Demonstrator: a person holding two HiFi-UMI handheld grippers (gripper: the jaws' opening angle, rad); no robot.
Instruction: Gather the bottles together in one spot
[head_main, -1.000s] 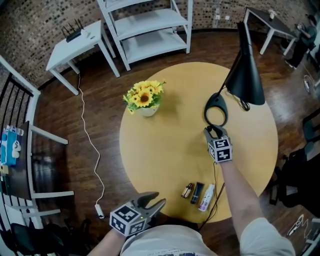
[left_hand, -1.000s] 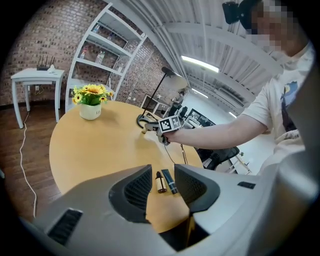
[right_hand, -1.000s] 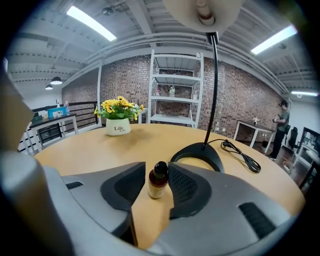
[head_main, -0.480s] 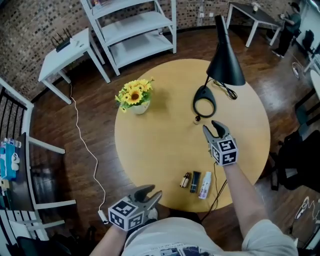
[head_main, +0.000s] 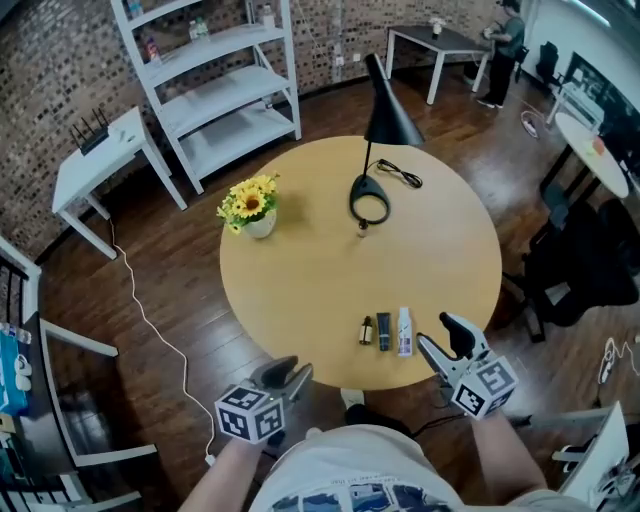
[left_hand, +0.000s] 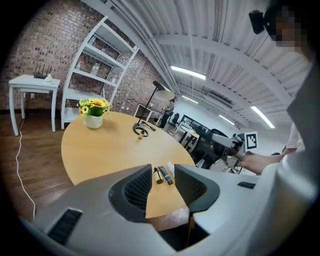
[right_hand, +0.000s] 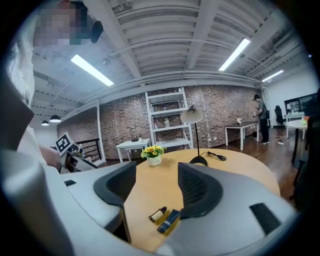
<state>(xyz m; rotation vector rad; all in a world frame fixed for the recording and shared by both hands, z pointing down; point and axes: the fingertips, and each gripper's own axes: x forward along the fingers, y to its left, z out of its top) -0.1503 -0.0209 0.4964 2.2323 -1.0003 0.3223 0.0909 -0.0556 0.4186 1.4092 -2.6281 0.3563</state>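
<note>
Head view gives the whole layout: 3 bottles lie side by side on the round surface, near the rim where the person stands. They are a small amber bottle, a dark bottle and a white bottle, all pointing the same way and just beside one another. That tight row looks deliberate to me: it is the 1 spot the task asks for, chosen where both arms reach it easily.

The right claw hangs just off the rim, near the white bottle but apart from it. Its jaws have just been opening and stand wide, with nothing between them. In the right gripper view 2 of the bottles show through the gap only because they lie on the surface beyond.

The left claw sits low off the rim on the other side, released too, jaws apart and empty. I would guess it is being kept clear of the row.

Far across the surface stand a lamp and a pot of flowers, well apart from the bottles. A small item lies just beside the lamp base, too small to tell whether it is another bottle. If it is, the gathering is not finished.
</note>
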